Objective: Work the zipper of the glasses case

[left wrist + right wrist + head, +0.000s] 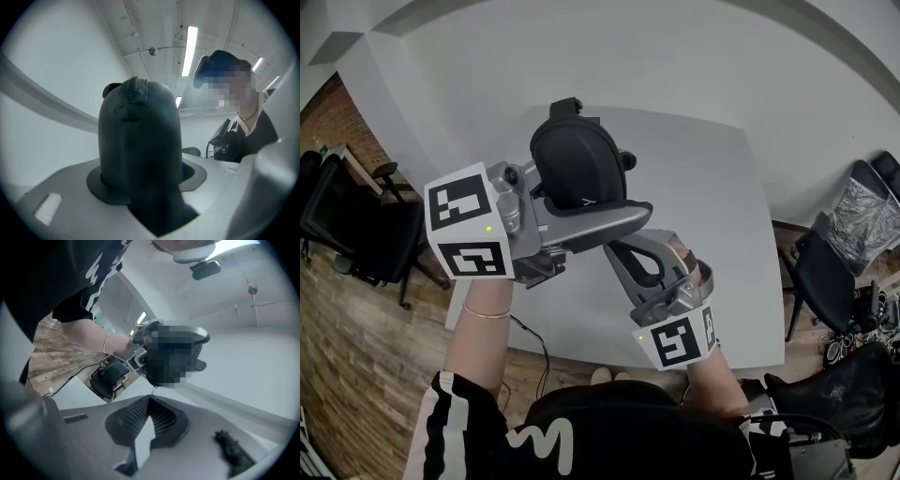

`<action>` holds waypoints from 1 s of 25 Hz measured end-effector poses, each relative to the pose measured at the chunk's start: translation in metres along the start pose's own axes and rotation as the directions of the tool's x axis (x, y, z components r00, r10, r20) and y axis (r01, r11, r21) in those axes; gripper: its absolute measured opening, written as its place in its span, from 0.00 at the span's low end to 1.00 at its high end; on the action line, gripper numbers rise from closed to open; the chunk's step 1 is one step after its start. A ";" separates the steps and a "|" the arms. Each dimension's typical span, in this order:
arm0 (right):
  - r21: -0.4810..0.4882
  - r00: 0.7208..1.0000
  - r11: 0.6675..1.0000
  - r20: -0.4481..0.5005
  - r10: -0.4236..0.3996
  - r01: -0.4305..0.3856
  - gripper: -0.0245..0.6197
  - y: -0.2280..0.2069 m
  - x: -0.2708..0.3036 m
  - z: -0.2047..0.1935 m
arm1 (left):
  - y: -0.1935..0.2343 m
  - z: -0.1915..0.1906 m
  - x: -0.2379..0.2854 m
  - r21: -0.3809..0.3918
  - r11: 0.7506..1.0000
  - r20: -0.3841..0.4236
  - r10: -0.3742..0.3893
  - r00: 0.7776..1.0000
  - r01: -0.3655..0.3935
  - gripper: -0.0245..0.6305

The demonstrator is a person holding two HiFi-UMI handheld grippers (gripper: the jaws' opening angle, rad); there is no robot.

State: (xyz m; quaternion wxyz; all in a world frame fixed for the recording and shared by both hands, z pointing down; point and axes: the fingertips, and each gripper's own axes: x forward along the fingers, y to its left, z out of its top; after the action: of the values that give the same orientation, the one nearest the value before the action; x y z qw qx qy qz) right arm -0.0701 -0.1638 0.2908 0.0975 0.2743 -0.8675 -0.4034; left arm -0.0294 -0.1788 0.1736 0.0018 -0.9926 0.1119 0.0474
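Glasses case: black, one only, held up in the air above the grey table, over its near-left part. Table count 1. Its front edge runs just ahead of the person, and its right edge falls off toward a black chair. Another black chair stands on the wood floor past the left edge. White wall behind the far edge.

Tools: 2. Left tool is clamped on the case body, jaws spread wide around it, one on each flat side. The zipper runs over the rounded end that sticks out past the jaws.

Right tool comes in from below-right, well inside the table outline, tips right under the case's lower end. Its jaws are pressed together at the tips. A thin zipper pull hangs from the case down to those tips. It is too small to tell whether it is pinched.
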 end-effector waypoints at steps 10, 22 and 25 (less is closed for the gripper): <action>0.113 1.000 0.993 0.019 -0.014 0.012 0.04 0.004 0.010 -0.005 | 0.009 -0.005 0.000 0.021 0.998 -0.006 0.056 0.998 -0.056 0.43; 0.330 0.988 0.931 -0.047 -0.150 0.157 0.05 -0.015 -0.010 -0.029 | 0.028 -0.021 -0.042 0.200 0.839 0.106 0.495 0.862 -0.506 0.43; 0.438 0.974 0.870 -0.083 -0.210 0.225 0.05 -0.035 -0.023 -0.033 | 0.029 -0.038 -0.051 0.196 0.793 0.109 0.567 0.816 -0.577 0.43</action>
State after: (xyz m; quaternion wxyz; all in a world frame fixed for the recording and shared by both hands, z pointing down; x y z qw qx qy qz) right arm -0.0247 -0.1908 0.2873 0.0003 0.3915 -0.8986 -0.1984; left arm -0.0813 -0.1961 0.2168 0.0998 -0.9044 0.4112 0.0551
